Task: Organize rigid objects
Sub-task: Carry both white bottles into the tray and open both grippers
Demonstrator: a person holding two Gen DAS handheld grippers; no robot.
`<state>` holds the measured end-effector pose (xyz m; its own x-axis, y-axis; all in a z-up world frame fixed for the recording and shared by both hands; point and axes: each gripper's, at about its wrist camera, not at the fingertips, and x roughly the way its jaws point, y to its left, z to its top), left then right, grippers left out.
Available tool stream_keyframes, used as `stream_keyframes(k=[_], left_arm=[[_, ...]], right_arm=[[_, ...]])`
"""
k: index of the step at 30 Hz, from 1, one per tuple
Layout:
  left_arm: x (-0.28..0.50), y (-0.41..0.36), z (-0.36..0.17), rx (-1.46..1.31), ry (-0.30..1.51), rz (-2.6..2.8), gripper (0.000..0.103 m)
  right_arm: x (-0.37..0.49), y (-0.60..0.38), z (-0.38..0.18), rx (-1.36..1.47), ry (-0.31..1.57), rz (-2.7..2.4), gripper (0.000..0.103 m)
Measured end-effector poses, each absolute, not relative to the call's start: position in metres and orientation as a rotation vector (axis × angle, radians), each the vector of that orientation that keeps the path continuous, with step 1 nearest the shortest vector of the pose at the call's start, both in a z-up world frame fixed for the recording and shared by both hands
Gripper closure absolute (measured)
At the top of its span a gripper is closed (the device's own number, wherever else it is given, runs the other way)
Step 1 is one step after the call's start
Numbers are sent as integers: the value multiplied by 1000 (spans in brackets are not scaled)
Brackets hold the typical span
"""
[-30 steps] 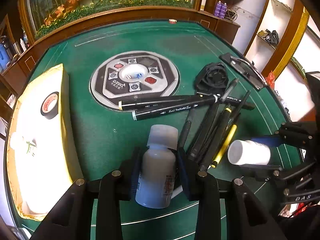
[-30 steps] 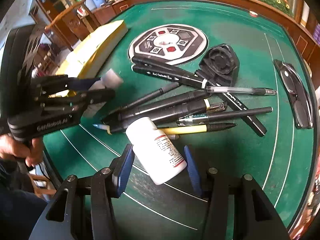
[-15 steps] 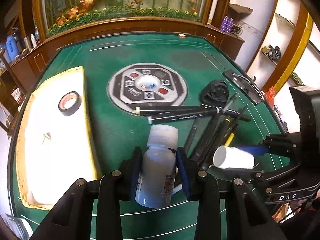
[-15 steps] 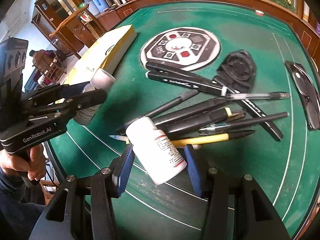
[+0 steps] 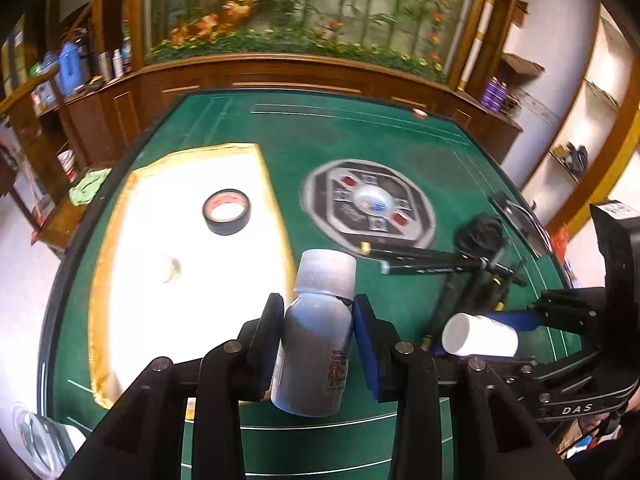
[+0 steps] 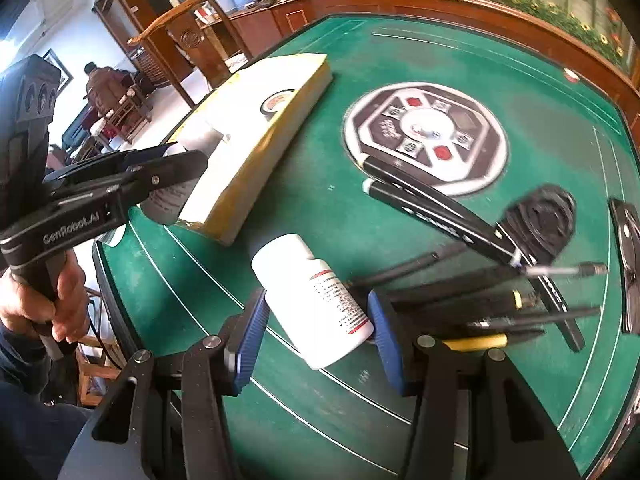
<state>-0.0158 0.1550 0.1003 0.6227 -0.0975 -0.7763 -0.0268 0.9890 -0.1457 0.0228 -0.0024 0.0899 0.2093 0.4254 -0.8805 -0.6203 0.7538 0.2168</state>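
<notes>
One grey bottle (image 5: 316, 336) is clamped in the left gripper (image 5: 318, 344) beside the box (image 5: 120, 280); a white bottle (image 6: 316, 300) is clamped in the right gripper (image 6: 316, 336); only tape (image 5: 226, 212) is boxed; pens (image 6: 480, 304) are left, judged early.

Bare green felt (image 6: 304, 200) between yellow-edged box (image 6: 256, 128) and pen pile (image 6: 480, 292) (black fan (image 6: 540, 220) beyond)
</notes>
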Motion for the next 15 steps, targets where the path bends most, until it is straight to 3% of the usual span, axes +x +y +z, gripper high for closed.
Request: stream_keyframes(k=[15], left_arm=[[-21, 242, 73, -238, 956, 91, 66]], right_arm=[[44, 102, 102, -241, 1114, 811, 53]])
